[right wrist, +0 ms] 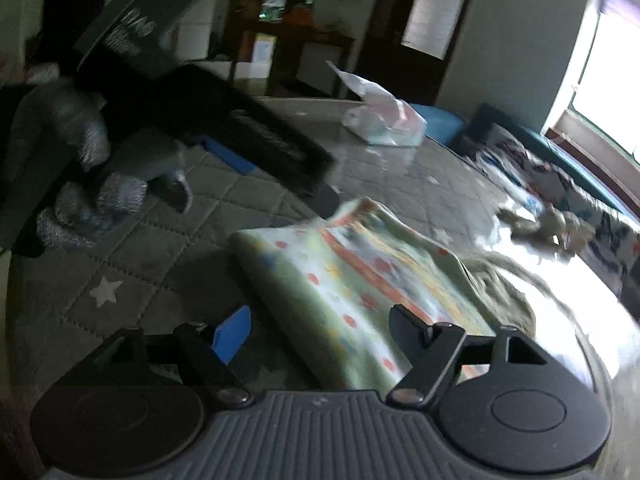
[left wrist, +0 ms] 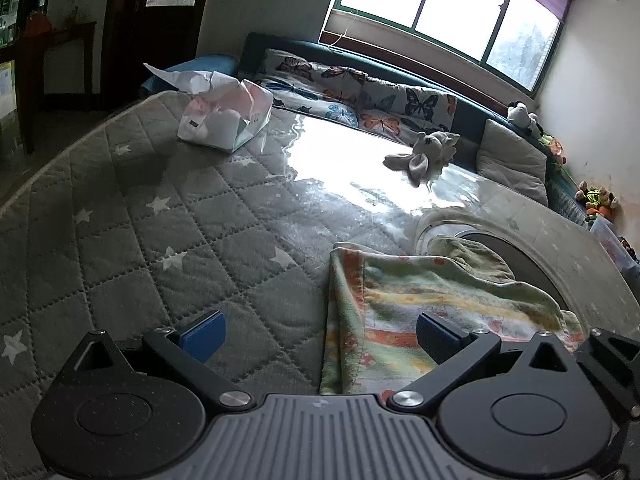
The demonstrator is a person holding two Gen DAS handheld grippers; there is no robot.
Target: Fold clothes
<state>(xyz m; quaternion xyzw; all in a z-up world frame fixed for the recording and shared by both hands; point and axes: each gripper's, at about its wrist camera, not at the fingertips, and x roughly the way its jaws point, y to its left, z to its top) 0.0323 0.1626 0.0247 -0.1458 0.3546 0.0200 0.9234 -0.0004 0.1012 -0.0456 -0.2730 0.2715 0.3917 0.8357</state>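
A folded pale green cloth with orange stripes and dots [left wrist: 404, 312] lies on a round table covered with a grey quilted star cloth [left wrist: 132, 216]. My left gripper [left wrist: 320, 338] is open just above the cloth's near left edge, with its right finger over the cloth. In the right wrist view the same cloth [right wrist: 352, 292] lies ahead. My right gripper [right wrist: 320, 332] is open at its near edge, the right finger over it. The other gripper [right wrist: 260, 136] shows there as a dark blurred shape at the upper left.
A white plastic bag [left wrist: 224, 116] sits at the table's far side. A small plush toy [left wrist: 424, 156] lies on the glossy cover. A grey garment [right wrist: 80, 168] lies at the left. A sofa with butterfly cushions [left wrist: 360, 96] runs under the window.
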